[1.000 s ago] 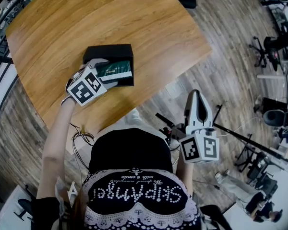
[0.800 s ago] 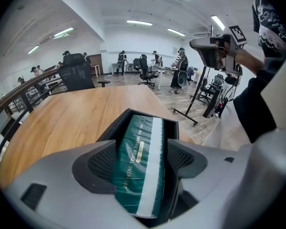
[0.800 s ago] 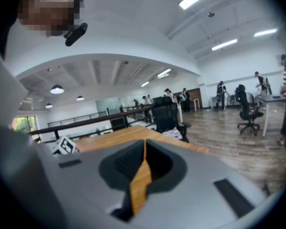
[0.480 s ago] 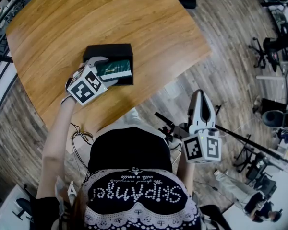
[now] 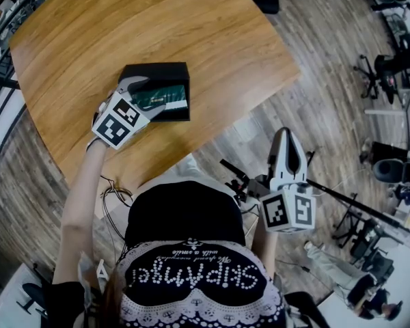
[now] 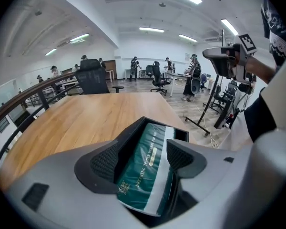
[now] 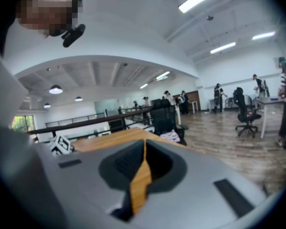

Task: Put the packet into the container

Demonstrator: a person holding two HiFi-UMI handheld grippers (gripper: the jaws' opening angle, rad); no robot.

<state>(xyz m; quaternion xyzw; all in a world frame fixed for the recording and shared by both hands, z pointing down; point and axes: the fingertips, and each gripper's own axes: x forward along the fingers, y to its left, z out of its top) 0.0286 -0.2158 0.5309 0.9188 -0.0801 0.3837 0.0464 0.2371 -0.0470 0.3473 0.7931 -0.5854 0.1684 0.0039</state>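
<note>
1. A round-edged wooden table (image 5: 191,33) is filling the upper left of the head view, and a plank floor (image 5: 328,80) is running off to the right, where office chairs and stands are crowding the edge.
2. A black, open container (image 5: 154,72) is sitting on the table towards the frame's left centre, and the green packet (image 5: 162,98) with its white stripe is lying inside it, along the side nearer the bottom of the frame.
3. The left gripper (image 5: 145,96) is reaching over the container from the lower left, with its marker cube (image 5: 116,120) trailing behind it above the table.
4. In the left gripper view, the left gripper (image 6: 143,157) is holding its jaws wide apart. The packet (image 6: 143,171) is lying between them in the container (image 6: 133,137), and the left pad is standing clear of the packet.
5. Whether the right pad is touching the packet's white stripe is not showing clearly.
6. The right gripper (image 5: 285,134) is hanging over the floor in the lower right of the head view, well apart from the table and pointing up the frame.
7. In the right gripper view, the right gripper (image 7: 144,163) is pressing its jaws nearly together on nothing, and only a thin sliver of the table (image 7: 114,138) is showing through the gap.
8. People are standing and sitting far back in the office in both gripper views.
</note>
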